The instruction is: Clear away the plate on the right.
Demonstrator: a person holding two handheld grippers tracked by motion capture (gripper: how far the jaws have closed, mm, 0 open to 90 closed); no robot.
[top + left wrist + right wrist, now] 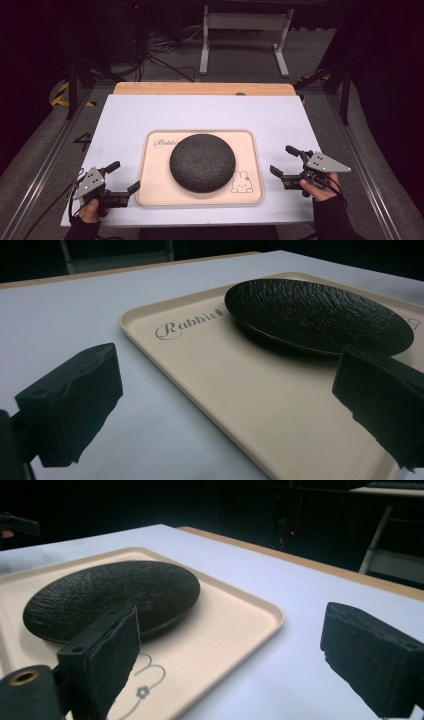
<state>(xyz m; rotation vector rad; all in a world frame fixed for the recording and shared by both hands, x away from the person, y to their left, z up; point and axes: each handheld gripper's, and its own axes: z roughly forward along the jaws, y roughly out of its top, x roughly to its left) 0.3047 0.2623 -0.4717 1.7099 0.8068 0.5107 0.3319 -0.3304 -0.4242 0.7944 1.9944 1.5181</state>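
Overhead, we see our left gripper (122, 177) and right gripper (286, 161), each with its 2 jaws spread and holding nothing, flanking the beige tray (150, 192); the black plate (202, 161) lies on it between them. Next, our left gripper view puts the tray's edge (200, 375) between the spread jaws, the plate (320, 312) beyond the right jaw, with "Rabbit" lettering (187, 326). Lastly, our right gripper view shows the plate (110, 600) beyond the left jaw and a rabbit drawing (145, 680).
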